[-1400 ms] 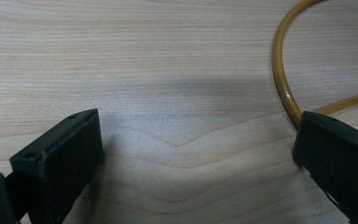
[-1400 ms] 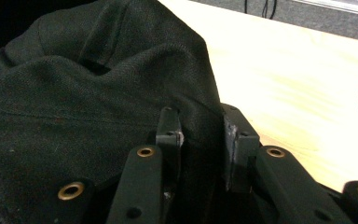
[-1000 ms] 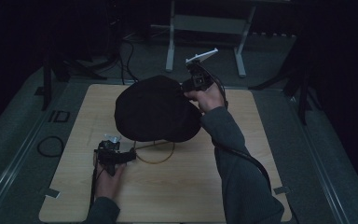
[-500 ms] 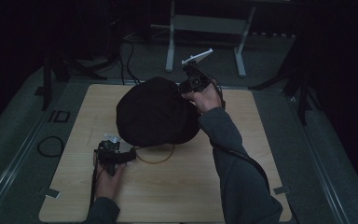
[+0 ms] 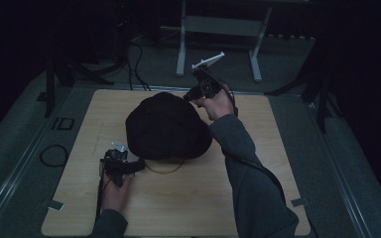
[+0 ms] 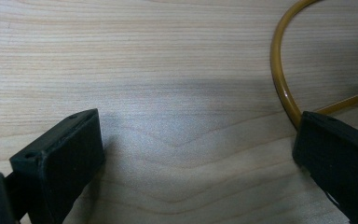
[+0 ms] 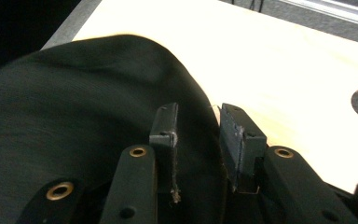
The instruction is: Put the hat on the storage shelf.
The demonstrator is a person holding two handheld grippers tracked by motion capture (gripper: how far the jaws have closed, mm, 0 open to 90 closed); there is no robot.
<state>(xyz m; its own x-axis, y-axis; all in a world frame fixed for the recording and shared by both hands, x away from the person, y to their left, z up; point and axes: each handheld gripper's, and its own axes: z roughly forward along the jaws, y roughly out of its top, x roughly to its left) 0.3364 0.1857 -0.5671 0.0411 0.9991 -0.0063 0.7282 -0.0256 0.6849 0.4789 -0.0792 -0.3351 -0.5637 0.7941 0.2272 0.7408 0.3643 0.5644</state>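
Right arm: sleeved forearm stretched forward across the wooden table [image 5: 188, 198], hand raised at the far edge of a black cloth mound [image 5: 166, 126]. Right gripper [image 5: 192, 94]: jaws pinching a fold of the black cloth between them, seen close in the right gripper view [image 7: 198, 135]. Left hand [image 5: 115, 191]: resting low on the table near the front-left, holding the left gripper [image 5: 131, 167] against the surface; jaws spread wide, nothing between them but bare wood. Amber cord loop [image 6: 282, 79]: lying on the table, running up to the gripper's right-hand jaw, emerging from under the cloth's near edge [image 5: 163, 170]. Beyond the table: grey floor, a metal stand [image 5: 218, 29], dark cables.
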